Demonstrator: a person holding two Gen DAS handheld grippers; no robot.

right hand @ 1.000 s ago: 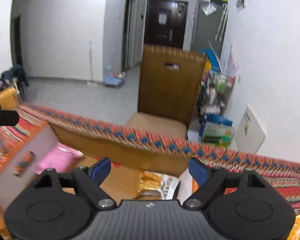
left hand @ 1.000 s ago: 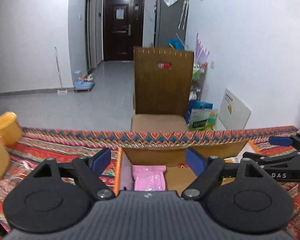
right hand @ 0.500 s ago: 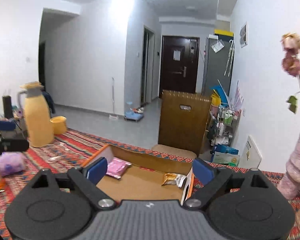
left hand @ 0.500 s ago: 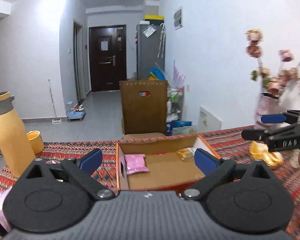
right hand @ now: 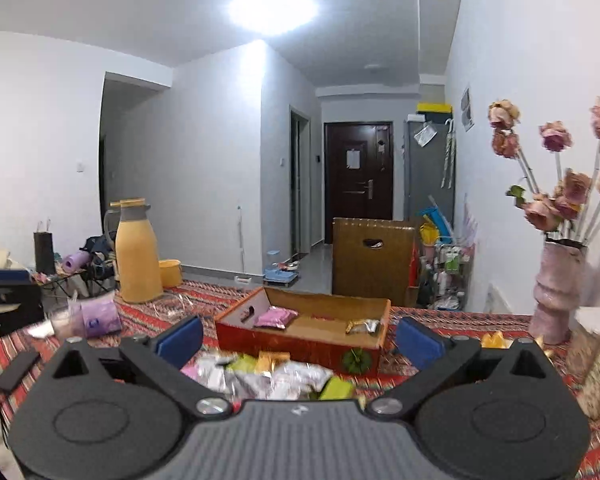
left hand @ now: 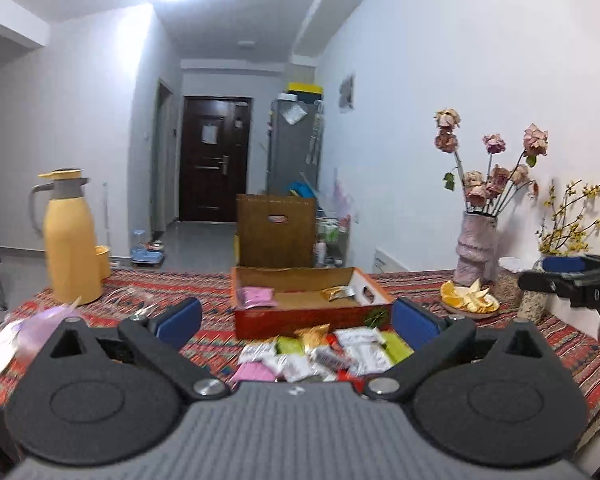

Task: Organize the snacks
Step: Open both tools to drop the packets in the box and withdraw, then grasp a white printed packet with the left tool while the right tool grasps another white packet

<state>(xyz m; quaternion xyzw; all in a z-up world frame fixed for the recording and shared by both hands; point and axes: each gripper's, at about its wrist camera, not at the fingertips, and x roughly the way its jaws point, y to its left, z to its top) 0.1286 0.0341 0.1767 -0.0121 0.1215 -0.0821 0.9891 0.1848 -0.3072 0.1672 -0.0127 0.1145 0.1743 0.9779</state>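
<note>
Left wrist view is showing the left gripper (left hand: 296,320) standing wide, holding nothing. Its jaws are no longer widening. Right gripper (right hand: 298,338) is opening further, nothing between its jaws. Loose snack packets (left hand: 320,354) are lying just in front of the cardboard box (left hand: 312,318); a pink packet (left hand: 257,296) and a gold packet (left hand: 339,292) are lying inside the box.

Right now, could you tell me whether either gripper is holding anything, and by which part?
Nothing is held. The left gripper is open, the right gripper is opening; both are empty, and the snacks lie loose on the table.
</note>
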